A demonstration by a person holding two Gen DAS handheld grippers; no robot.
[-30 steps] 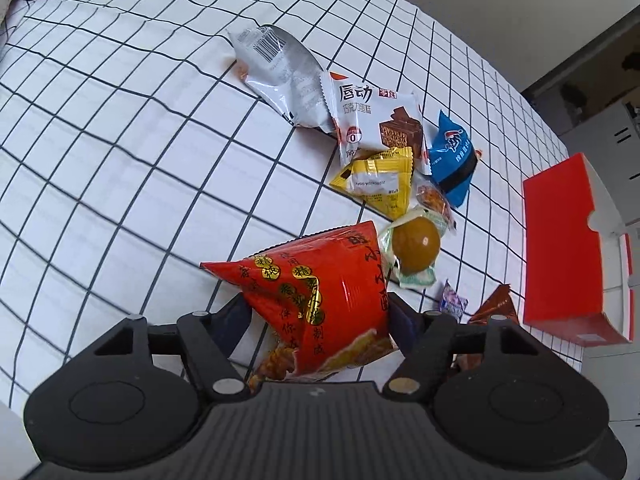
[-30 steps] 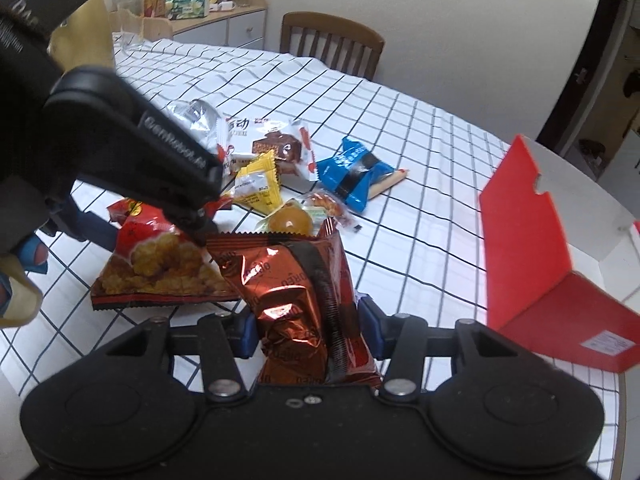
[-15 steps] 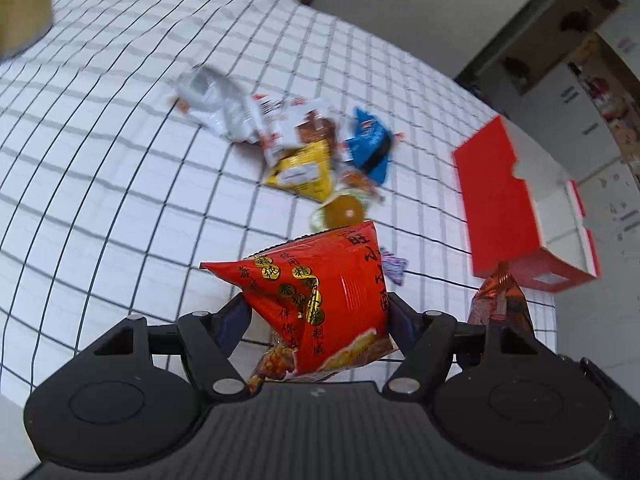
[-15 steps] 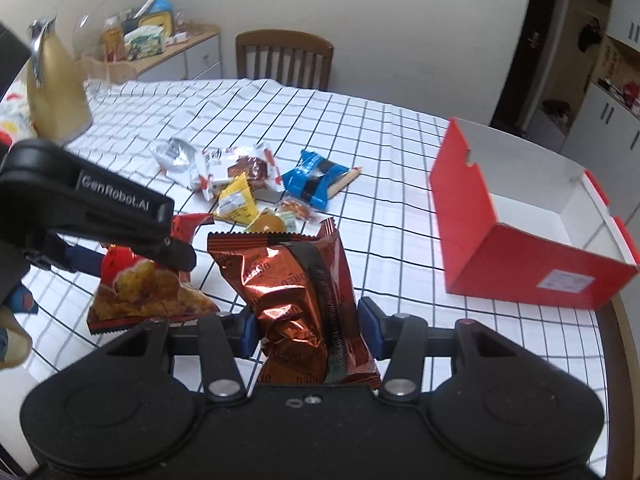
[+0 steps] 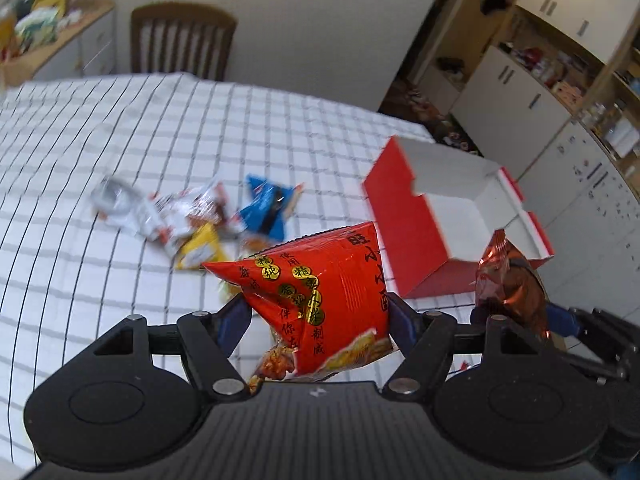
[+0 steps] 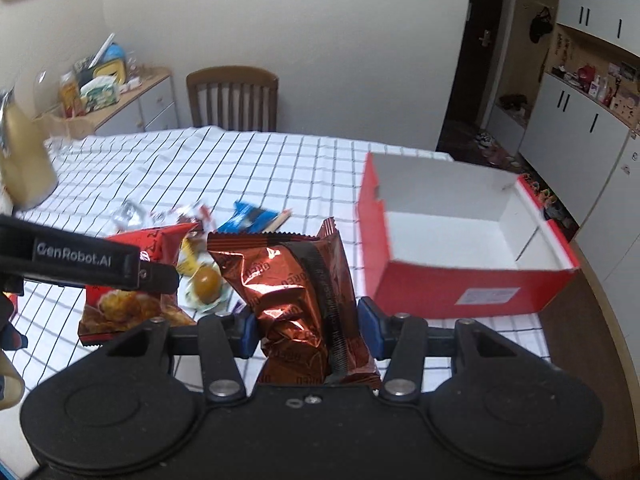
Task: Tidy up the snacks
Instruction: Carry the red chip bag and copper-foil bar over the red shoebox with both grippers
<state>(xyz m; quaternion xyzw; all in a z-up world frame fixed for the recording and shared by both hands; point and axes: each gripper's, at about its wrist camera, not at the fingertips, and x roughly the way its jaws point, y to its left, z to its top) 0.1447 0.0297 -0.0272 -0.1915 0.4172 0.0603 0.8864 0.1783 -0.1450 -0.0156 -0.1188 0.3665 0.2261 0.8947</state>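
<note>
Looking along the left gripper [image 5: 316, 316]: bare checked cloth [image 5: 100, 280] lies left, the open red box [image 5: 404, 224] right; its pads clamp a red bag [image 5: 328, 300]. In the right view, the box [image 6: 472, 292] sits by the table's edge; the right gripper [image 6: 308, 332] pinches a copper pack [image 6: 296, 300].

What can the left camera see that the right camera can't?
Only the left camera shows the left tongs gripping the red snack bag from behind. Only the right camera shows the brown egg snack and the right tongs squeezing the shiny brown packet up close. Both show the open red box, the blue packet and the wooden chair.
</note>
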